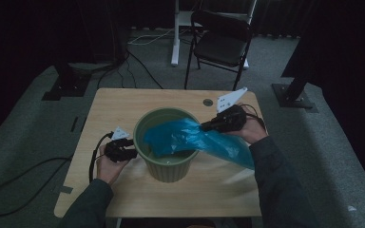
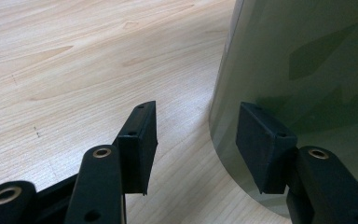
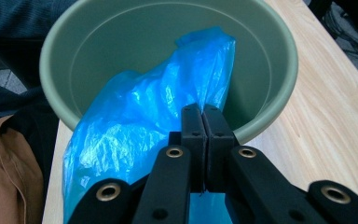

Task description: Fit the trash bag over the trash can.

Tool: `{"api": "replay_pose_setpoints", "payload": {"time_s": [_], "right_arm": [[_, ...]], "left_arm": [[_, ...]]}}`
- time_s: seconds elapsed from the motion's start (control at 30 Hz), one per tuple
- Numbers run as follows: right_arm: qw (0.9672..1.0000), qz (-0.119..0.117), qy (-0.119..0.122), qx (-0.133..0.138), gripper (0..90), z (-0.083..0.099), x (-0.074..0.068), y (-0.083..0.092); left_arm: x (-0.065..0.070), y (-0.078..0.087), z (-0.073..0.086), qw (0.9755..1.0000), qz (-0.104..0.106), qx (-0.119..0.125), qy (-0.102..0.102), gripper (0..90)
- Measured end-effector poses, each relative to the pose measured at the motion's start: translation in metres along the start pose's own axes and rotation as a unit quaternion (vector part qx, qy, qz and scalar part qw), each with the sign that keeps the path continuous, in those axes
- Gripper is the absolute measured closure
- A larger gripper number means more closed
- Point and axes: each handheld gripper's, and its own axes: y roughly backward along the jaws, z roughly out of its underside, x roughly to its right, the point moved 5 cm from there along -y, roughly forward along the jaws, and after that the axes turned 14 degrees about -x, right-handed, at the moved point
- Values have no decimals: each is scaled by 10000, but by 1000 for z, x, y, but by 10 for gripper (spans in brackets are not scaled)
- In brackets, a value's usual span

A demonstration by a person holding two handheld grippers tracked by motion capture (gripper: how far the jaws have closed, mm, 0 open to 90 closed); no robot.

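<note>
One blue plastic bag (image 1: 190,140) drapes over the three o'clock rim of one green plastic bin (image 1: 167,167), mid-table. The right gripper (image 1: 204,126) is clamped on the bag; the left gripper (image 1: 134,148), jaws apart, sits at the bin's nine o'clock wall. No writing is legible.

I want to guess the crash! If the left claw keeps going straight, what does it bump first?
Probably the green bin: the left claw is open, one finger already beside the bin's wall, with bare table ahead of the other.
</note>
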Motion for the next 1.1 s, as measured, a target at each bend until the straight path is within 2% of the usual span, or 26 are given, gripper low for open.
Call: {"api": "replay_pose_setpoints", "payload": {"time_s": [0.23,0.33,0.4,0.57,0.77,0.93,1.0,1.03,1.1], "right_arm": [[9999,84,7,115,888,-13,2,-4],[9997,155,-78,191,884,-16,5,-6],[9997,137,-128,150,885,-16,7,-10],[9999,70,-65,54,894,-21,5,-19],[9998,130,-43,148,895,-34,5,-20],[9998,116,-59,-131,893,-35,4,-36],[9998,138,-68,-140,836,-35,4,-39],[9998,162,-93,-88,783,-36,4,-38],[9997,210,-97,-24,737,-36,3,-32]], "left_arm": [[0,0,0,10000,3,12,7,482],[0,0,0,10000,13,26,12,482],[0,1,0,10000,10,18,7,482],[0,0,0,10000,8,16,12,482],[0,0,0,10000,14,22,12,482],[0,1,0,10000,16,28,8,482],[0,1,-1,10000,16,29,8,481],[0,1,-1,10000,16,30,7,481],[0,0,-1,10000,15,38,11,481]]}}
